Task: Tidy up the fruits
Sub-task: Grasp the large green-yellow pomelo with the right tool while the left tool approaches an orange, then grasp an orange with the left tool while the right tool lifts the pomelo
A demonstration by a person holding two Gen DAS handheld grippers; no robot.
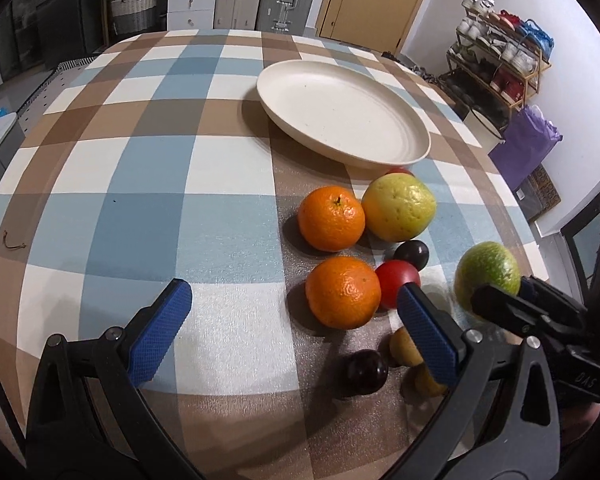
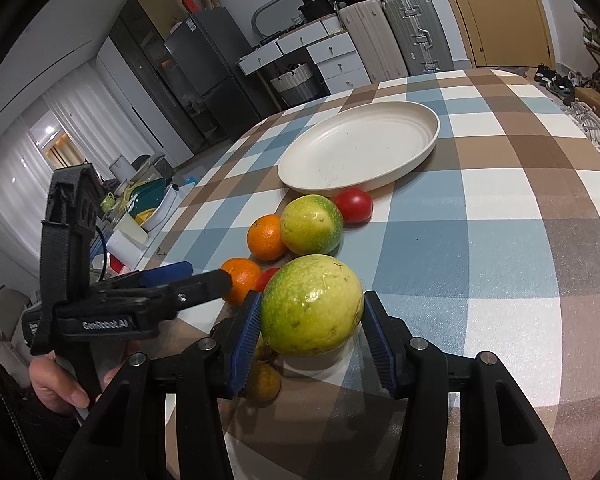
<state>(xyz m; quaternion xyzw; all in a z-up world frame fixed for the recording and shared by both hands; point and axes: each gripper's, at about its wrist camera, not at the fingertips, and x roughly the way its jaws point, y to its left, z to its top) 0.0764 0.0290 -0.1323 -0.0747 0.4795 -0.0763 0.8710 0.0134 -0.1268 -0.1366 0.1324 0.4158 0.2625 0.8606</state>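
Observation:
My right gripper is shut on a large green-yellow fruit, its blue pads on both sides. The same fruit shows at the right of the left wrist view. My left gripper stands wide open low over the checked cloth. Its right finger is beside a near orange and a red tomato. A second orange, a yellow-green fruit and a dark plum lie beyond. The cream plate is bare.
A dark round fruit and small yellowish fruits lie near my left gripper's right finger. Another tomato rests against the plate. A hand holds the left gripper. A shoe rack stands past the table's right edge.

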